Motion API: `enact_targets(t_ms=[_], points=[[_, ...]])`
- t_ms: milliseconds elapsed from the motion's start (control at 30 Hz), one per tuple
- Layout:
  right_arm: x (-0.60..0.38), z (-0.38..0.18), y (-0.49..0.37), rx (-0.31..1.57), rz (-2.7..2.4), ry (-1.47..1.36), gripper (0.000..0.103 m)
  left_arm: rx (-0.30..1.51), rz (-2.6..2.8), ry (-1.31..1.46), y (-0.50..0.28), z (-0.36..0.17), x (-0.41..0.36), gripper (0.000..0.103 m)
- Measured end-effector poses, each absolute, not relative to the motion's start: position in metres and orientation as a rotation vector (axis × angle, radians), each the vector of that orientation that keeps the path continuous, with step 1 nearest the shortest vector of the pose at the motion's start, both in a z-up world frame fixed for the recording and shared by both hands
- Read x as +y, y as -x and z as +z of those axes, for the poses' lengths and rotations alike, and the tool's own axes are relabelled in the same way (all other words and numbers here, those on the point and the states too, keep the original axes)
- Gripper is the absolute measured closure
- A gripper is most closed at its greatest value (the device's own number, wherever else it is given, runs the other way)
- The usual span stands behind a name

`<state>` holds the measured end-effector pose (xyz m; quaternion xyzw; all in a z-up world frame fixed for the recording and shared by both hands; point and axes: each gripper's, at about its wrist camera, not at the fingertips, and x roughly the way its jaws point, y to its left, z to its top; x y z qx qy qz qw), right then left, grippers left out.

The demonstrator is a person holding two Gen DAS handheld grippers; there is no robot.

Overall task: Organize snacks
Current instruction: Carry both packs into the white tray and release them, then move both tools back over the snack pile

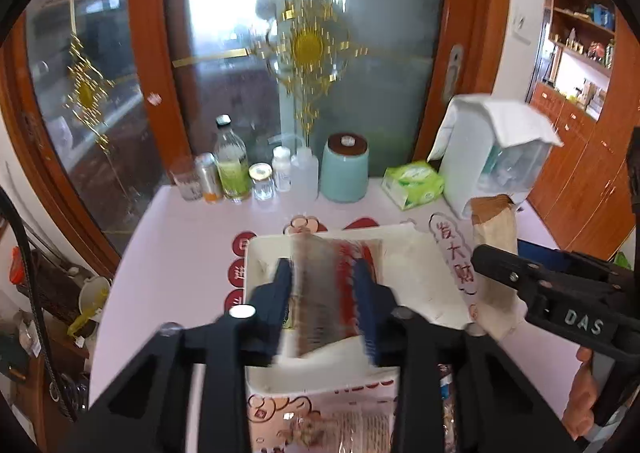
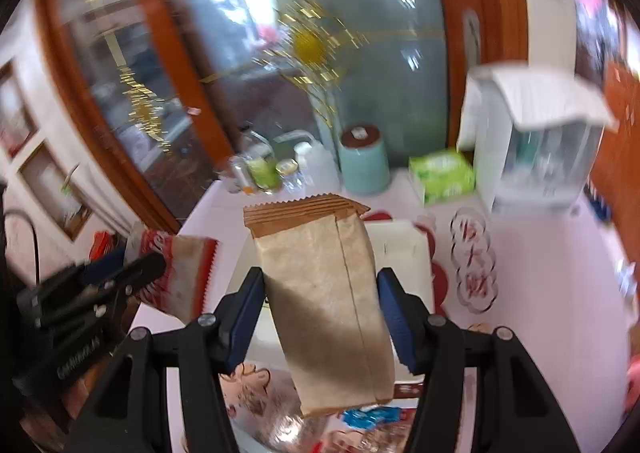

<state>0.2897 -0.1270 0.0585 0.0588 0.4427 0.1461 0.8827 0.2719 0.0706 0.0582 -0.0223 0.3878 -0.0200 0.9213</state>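
Observation:
My left gripper [image 1: 323,269] is shut on a red-and-white snack packet [image 1: 328,293], blurred, held above a white tray [image 1: 420,273]. In the right wrist view that gripper [image 2: 160,265] shows at the left, with the packet's zigzag edge [image 2: 188,273] sticking out of it. My right gripper [image 2: 320,277] is shut on a brown paper snack packet [image 2: 328,293] with a serrated top, also over the white tray [image 2: 404,249]. The left wrist view shows the right gripper [image 1: 480,253] at the right with the brown packet [image 1: 494,229]. A hand [image 1: 580,393] holds it.
At the back of the pink table [image 1: 180,221] stand bottles [image 1: 232,165], a teal jar [image 1: 344,169], a green tissue pack [image 1: 412,185] and a white dispenser [image 1: 492,149]. Behind is a glass door. More snack packets [image 2: 368,415] lie near the front edge.

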Motion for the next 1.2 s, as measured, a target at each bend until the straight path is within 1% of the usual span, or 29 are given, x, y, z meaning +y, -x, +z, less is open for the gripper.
enact_targets(t_ms=[133,200,233,267,300,333,367,400,500,700,933,1200], points=[[-0.125,0.009,-0.324,1.02,0.248,-0.148,0.049,0.859,-0.05,0.026,-0.308,0.014,0.064,0.077],[-0.125,-0.017,-0.336,1.067,0.227,-0.15,0.055,0.891,-0.052,0.023,-0.32,-0.007,0.061,0.077],[-0.125,-0.024,-0.34,1.083,0.222,-0.152,0.055,0.906,-0.053,0.027,-0.326,-0.017,0.06,0.076],[-0.125,-0.034,-0.344,1.105,0.218,-0.156,0.055,0.923,-0.054,0.037,-0.332,-0.027,0.061,0.071],[-0.126,-0.04,-0.347,1.119,0.213,-0.159,0.055,0.935,-0.056,0.046,-0.337,-0.035,0.061,0.058],[-0.127,-0.047,-0.35,1.132,0.208,-0.163,0.055,0.945,-0.058,0.053,-0.342,-0.042,0.062,0.048],[-0.127,-0.053,-0.352,1.141,0.211,-0.165,0.055,0.951,-0.055,0.06,-0.345,-0.049,0.062,0.031],[-0.127,-0.057,-0.355,1.15,0.215,-0.162,0.055,0.948,-0.048,0.063,-0.346,-0.053,0.062,0.022],[-0.125,-0.068,-0.357,1.172,0.212,-0.144,0.055,0.947,-0.054,0.053,-0.35,-0.064,0.06,0.019],[-0.121,-0.075,-0.357,1.188,0.216,-0.137,0.055,0.963,-0.05,0.064,-0.349,-0.069,0.06,0.019],[-0.116,-0.071,-0.349,1.182,0.241,-0.124,0.054,0.96,-0.033,0.103,-0.337,-0.063,0.067,0.019],[-0.112,-0.065,-0.333,1.183,0.242,-0.111,0.054,0.961,-0.024,0.082,-0.316,-0.05,0.065,0.019]])
